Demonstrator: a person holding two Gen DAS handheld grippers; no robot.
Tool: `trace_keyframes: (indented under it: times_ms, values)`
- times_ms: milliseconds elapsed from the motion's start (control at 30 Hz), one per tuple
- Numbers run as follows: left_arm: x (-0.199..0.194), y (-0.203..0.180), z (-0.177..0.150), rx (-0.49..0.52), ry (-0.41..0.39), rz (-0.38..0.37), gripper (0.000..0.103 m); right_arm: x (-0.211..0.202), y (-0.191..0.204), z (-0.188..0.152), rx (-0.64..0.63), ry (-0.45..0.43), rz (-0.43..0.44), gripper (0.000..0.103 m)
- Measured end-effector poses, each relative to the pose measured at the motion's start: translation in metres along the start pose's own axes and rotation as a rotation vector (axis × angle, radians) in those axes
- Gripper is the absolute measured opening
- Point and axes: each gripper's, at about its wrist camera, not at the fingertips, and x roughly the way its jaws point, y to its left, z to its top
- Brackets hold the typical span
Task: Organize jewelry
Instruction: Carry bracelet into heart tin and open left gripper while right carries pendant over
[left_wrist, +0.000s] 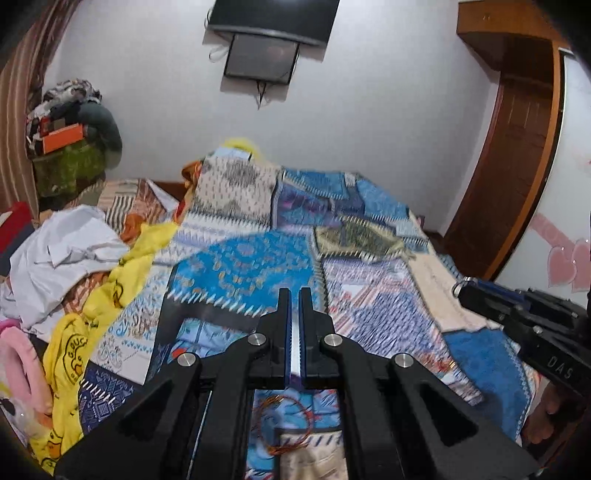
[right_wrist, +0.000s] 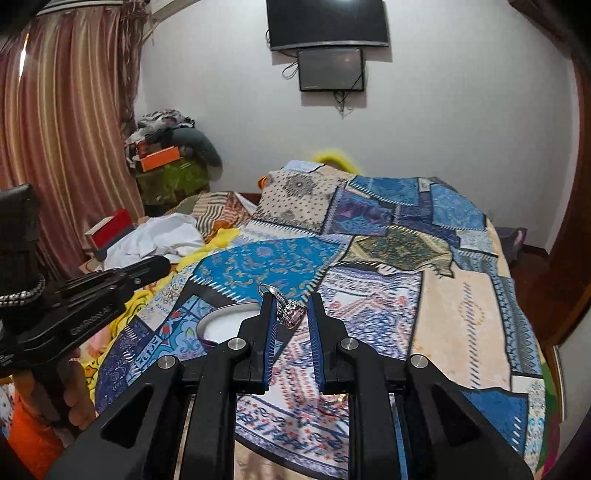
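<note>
Between ribbed blue pads (right_wrist: 271, 321), jeweled silver ring (right_wrist: 286, 308)

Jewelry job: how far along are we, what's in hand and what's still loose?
Nothing looks put away yet: the white bowl on the patchwork bedspread shows no jewelry in its visible part. In hand: the right tool is clamped on a silver ring with a pale stone, raised just beside the bowl. The left tool is shut and empty. Left: a thin orange-gold bangle set lies on the bedspread under it.
</note>
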Motion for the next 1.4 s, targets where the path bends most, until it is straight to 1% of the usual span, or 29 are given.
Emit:
trace_keyframes:
  times_ms: [100, 167, 233, 400, 533, 600, 767, 833, 933, 1067, 1267, 1400]
  values:
    - [0.010, 0.009, -0.013, 0.004, 0.055, 0.016, 0.002, 0.010, 0.002, -0.004, -0.006, 0.027, 0.009, 0.015]
    - [0.018, 0.015, -0.024, 0.002, 0.109, 0.019, 0.005, 0.016, 0.002, -0.007, -0.001, 0.049, 0.018, 0.015]
    - [0.030, 0.021, -0.040, -0.002, 0.173, 0.024, 0.011, 0.024, 0.002, -0.008, 0.007, 0.071, 0.028, 0.015]
    - [0.056, 0.027, -0.073, 0.004, 0.305, 0.021, 0.012, 0.032, 0.003, -0.012, 0.008, 0.101, 0.031, 0.015]
    - [0.070, 0.025, -0.088, 0.020, 0.353, 0.008, 0.012, 0.036, 0.004, -0.014, 0.004, 0.119, 0.030, 0.015]
    - [0.073, 0.024, -0.093, 0.023, 0.350, 0.004, 0.012, 0.037, 0.005, -0.014, 0.002, 0.125, 0.028, 0.015]
    - [0.078, 0.029, -0.095, -0.017, 0.327, -0.031, 0.011, 0.038, 0.005, -0.016, 0.001, 0.137, 0.028, 0.015]
    - [0.078, 0.032, -0.096, -0.030, 0.323, -0.030, 0.003, 0.038, 0.006, -0.015, -0.002, 0.138, 0.027, 0.015]
    - [0.072, 0.034, -0.094, -0.052, 0.322, -0.045, 0.001, 0.038, 0.007, -0.015, -0.002, 0.141, 0.033, 0.015]
    - [0.057, 0.033, -0.091, -0.048, 0.303, -0.043, 0.001, 0.038, 0.008, -0.015, -0.005, 0.141, 0.032, 0.015]
    - [0.027, 0.029, -0.070, -0.030, 0.206, -0.029, 0.001, 0.041, 0.013, -0.013, -0.013, 0.144, 0.037, 0.015]
    - [0.019, 0.028, -0.049, -0.020, 0.142, -0.020, 0.001, 0.044, 0.017, -0.013, -0.016, 0.147, 0.045, 0.015]
